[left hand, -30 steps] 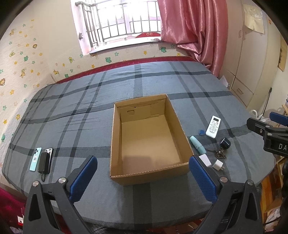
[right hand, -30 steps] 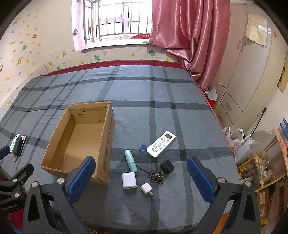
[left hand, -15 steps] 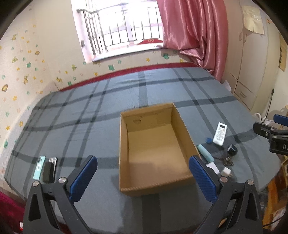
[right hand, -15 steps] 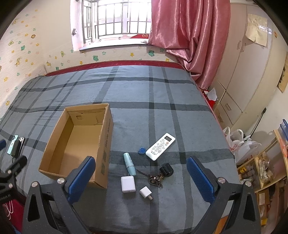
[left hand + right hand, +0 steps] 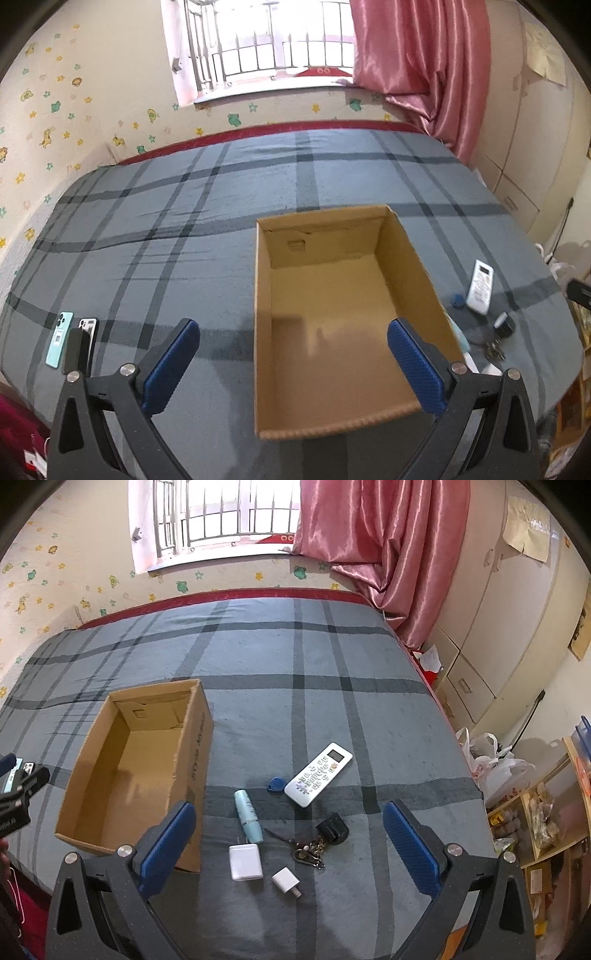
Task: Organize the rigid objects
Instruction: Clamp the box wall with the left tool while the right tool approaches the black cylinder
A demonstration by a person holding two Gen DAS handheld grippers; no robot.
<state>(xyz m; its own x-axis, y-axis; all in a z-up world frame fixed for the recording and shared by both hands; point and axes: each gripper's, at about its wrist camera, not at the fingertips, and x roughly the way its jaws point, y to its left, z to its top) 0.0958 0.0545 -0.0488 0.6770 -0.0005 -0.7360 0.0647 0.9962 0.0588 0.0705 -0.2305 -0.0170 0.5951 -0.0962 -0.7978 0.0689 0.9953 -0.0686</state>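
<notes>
hiding white chargers (image 5: 476,363) behind tool (image 5: 295,360)

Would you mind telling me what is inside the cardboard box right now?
The cardboard box shows only its bare floor and a shadow; nothing lies inside. The left claw covers a small strip along its right wall, and the near wall hides the floor just behind it.

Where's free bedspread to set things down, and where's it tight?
Free: the wide stretch beyond the cardboard box toward the window, and between box and phones. Box interior is bare. Crowded: right of the box, around remote, chargers, keys.
</notes>
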